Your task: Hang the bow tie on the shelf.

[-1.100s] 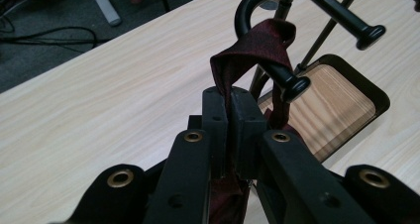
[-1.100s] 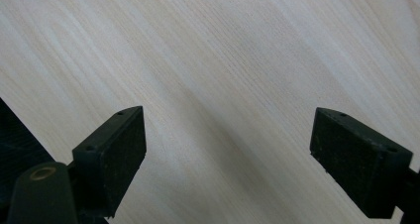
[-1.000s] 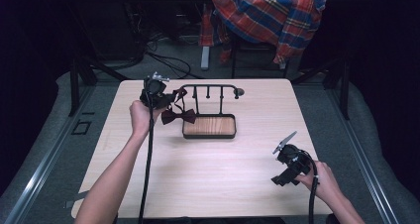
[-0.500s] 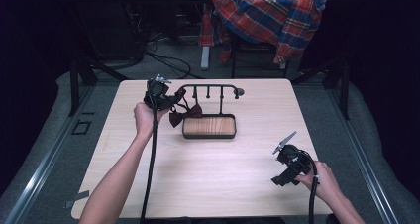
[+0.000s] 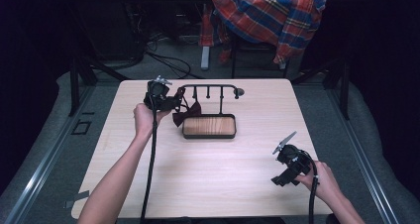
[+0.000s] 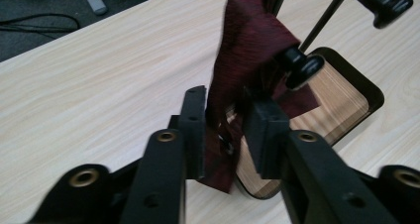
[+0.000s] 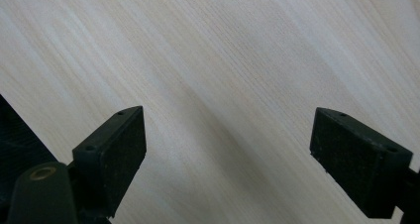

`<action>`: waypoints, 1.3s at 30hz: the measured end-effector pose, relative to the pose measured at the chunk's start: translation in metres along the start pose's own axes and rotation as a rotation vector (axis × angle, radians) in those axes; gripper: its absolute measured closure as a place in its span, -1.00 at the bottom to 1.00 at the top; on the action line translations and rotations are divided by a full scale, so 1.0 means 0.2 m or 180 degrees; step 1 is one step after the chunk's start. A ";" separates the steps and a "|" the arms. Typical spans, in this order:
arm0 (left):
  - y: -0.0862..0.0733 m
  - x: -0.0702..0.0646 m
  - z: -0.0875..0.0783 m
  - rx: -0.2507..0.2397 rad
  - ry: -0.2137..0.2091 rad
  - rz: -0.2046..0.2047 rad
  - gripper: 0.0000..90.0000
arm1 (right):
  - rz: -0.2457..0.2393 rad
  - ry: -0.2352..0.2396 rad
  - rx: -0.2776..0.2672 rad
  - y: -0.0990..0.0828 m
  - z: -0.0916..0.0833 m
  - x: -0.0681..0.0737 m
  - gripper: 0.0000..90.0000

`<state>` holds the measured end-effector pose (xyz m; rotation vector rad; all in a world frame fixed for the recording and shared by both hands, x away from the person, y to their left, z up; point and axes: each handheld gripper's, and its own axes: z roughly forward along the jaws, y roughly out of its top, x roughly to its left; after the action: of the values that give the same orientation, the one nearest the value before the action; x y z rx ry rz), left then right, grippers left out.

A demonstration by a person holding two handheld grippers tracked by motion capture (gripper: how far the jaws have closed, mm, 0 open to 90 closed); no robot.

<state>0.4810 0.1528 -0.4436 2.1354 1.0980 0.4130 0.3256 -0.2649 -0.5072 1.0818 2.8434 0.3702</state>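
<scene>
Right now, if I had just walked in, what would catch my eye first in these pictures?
Probably the dark red bow tie, held between the jaws of the left gripper at the black rack near the table's far edge, just over the rack's wooden tray. Next, the right gripper, wide open over bare table at the near right. Behind the table, a bright plaid cloth is draped over something.

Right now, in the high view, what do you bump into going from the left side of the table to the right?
Left gripper → bow tie → wooden tray → right gripper.
</scene>
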 end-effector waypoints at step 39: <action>-0.27 -0.18 -0.45 0.0065 0.0042 0.0325 -0.93 | 0.0040 0.0006 -0.0080 0.00 0.00 0.00 -0.71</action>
<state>0.3778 0.1847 -0.4169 2.2162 1.0073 0.4653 0.3244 -0.2651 -0.5071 1.0961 2.8269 0.4068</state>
